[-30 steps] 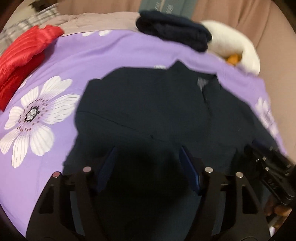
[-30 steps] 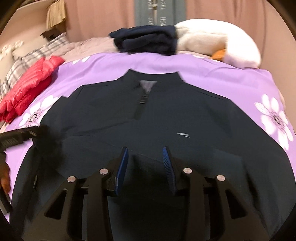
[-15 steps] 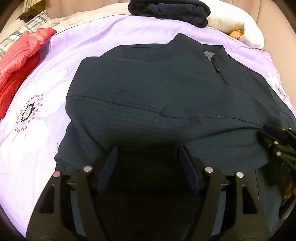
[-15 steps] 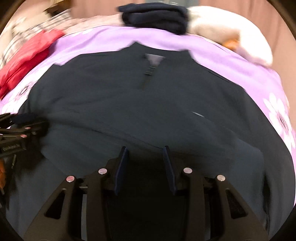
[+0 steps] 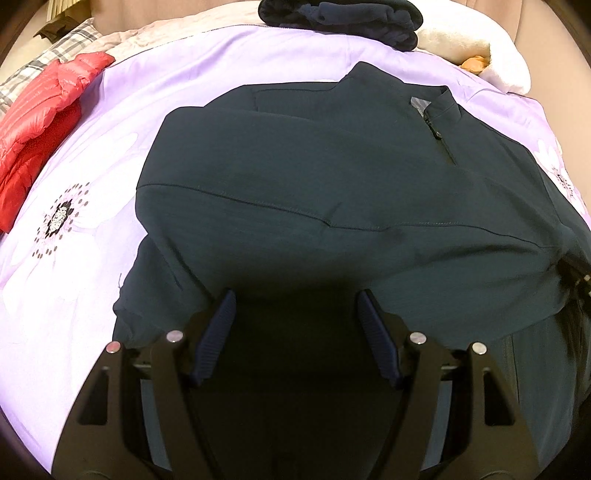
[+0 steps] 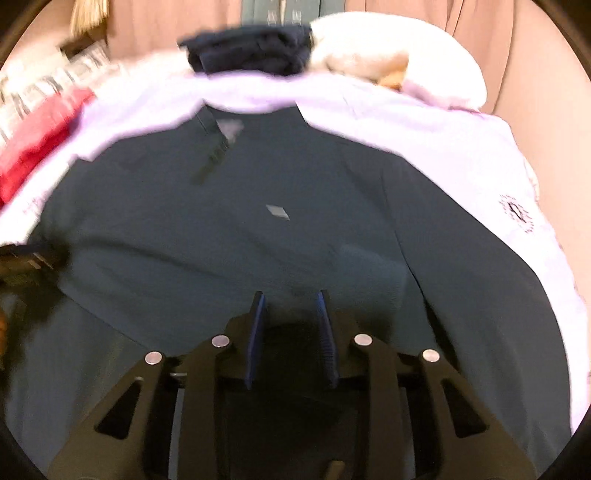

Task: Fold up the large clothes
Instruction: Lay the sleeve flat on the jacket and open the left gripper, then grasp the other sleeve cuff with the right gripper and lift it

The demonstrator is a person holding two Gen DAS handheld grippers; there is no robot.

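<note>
Purple floral bedspread (image 5: 110,155) fills both views. Landmark is the dark teal pullover (image 5: 332,177): it lies flat on the bedspread, collar toward the far end, one sleeve folded across the chest with a stitched seam running along it. Beyond its collar sits a folded navy garment (image 5: 340,18) on a cream pillow (image 5: 480,48); an orange item beside the pillow is too small to identify. A red puffer jacket (image 5: 40,118) lies off the pullover's left shoulder in the left wrist view, with plaid fabric (image 5: 48,48) behind it. On the pullover: short chest zipper (image 5: 439,140), grey neck label (image 5: 419,103), small pale chest logo (image 6: 277,212); no text is readable on either, and the lettering on the dark panel behind the navy garment is blurred. Left gripper (image 5: 295,306) is spread wide over the pullover's near hem, nothing between the pads. Right gripper (image 6: 290,308) has just been closing, jaws narrow with a gap left; can't tell if fabric is caught between them.
</note>
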